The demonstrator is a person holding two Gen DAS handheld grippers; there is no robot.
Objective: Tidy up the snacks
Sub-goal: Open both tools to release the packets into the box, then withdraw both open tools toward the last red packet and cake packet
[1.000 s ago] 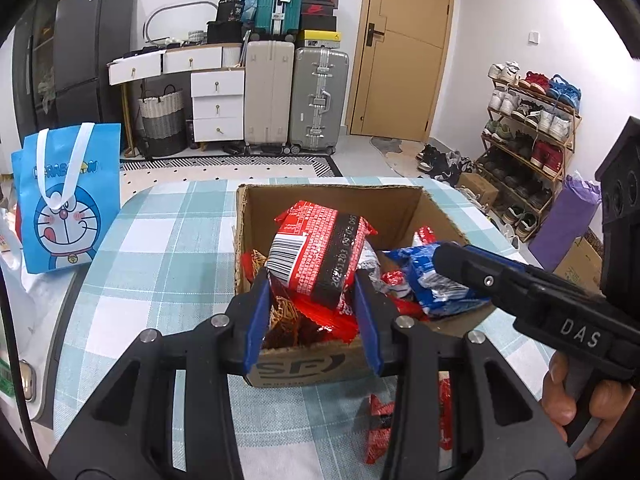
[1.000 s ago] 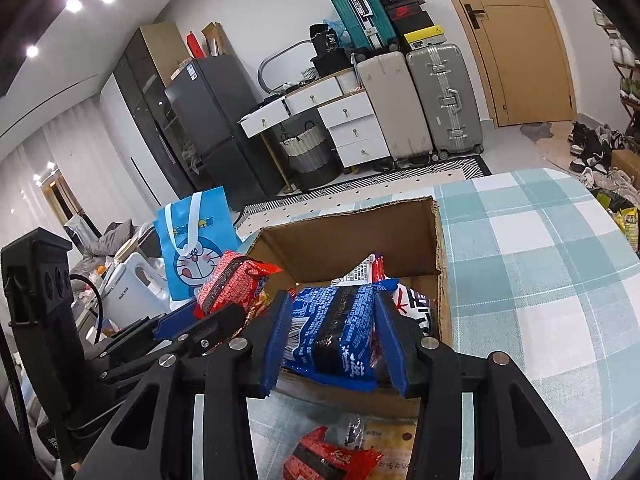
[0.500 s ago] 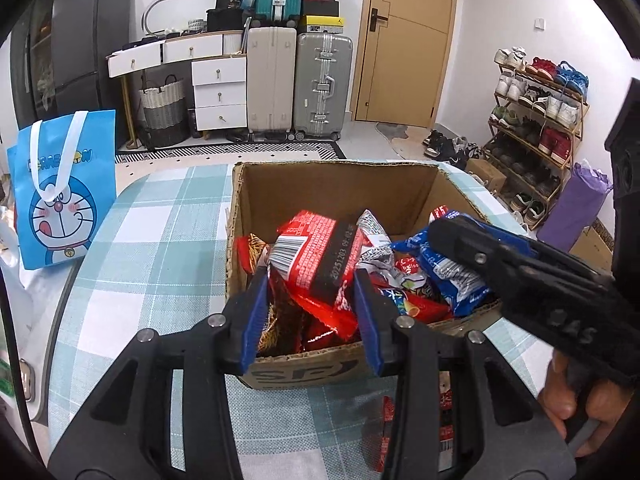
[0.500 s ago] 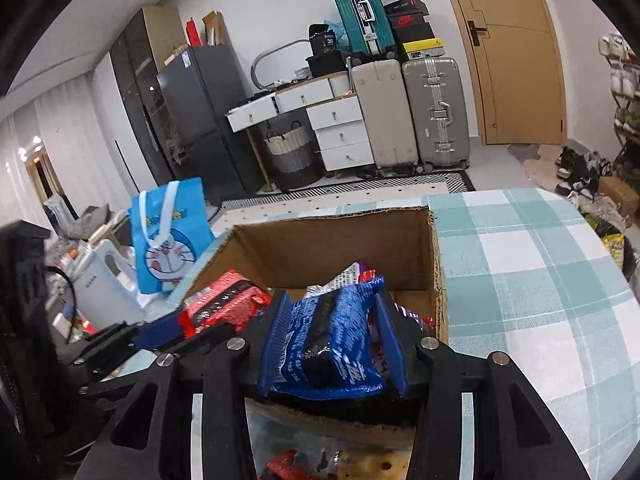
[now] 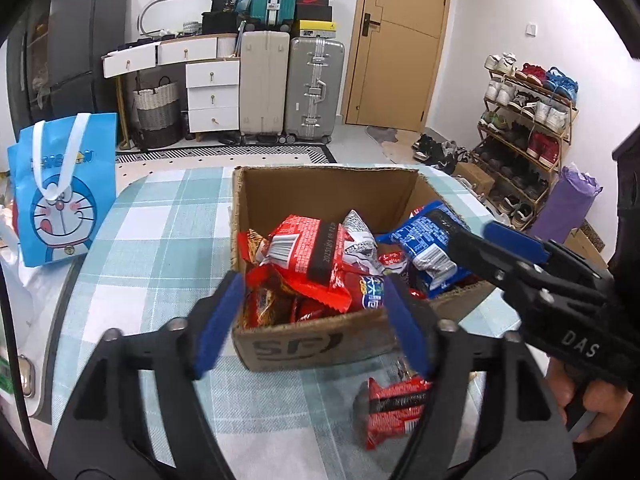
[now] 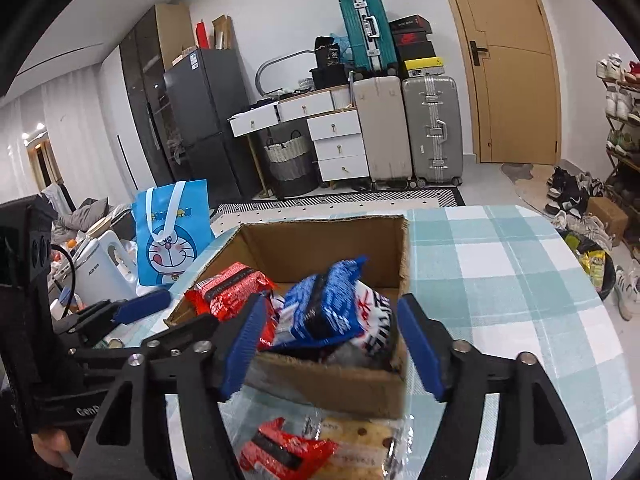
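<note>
Both grippers stand w/ jaws spread wide over the cardboard box [image 5: 320,344] on the checked tablecloth [image 5: 160,240], nothing pinched in either. Left gripper [image 5: 310,320]: jaws have just been opening; blue pads sit apart, one outside the box's left wall, the other over its near rim, and the red snack pack [image 5: 308,252] lies loose atop the pile in the box, between the pads but not pressed by them. Right gripper [image 6: 332,344]: jaws have also just been opening; the blue snack pack [image 6: 328,304] rests tilted on the other snacks at the box's right side, pads clear of it on both sides. In the left wrist view the right gripper comes in from the right, its fingers above the blue pack, a hand [image 5: 588,412] on its handle. Box is packed w/ red, blue and white wrappers up to about rim level. Still outside the box: a red pack [image 5: 394,404] on the cloth just in front of the near wall, and, per the right wrist view, a clear-wrapped cracker pack [image 6: 360,444] beside it. Blue cartoon tote bag [image 5: 60,188] stands upright at the table's left edge, well apart from the box; white kettle [image 6: 104,268] near it. Suitcases [image 5: 292,88] and a shoe rack [image 5: 528,128] in the bkgd.
</note>
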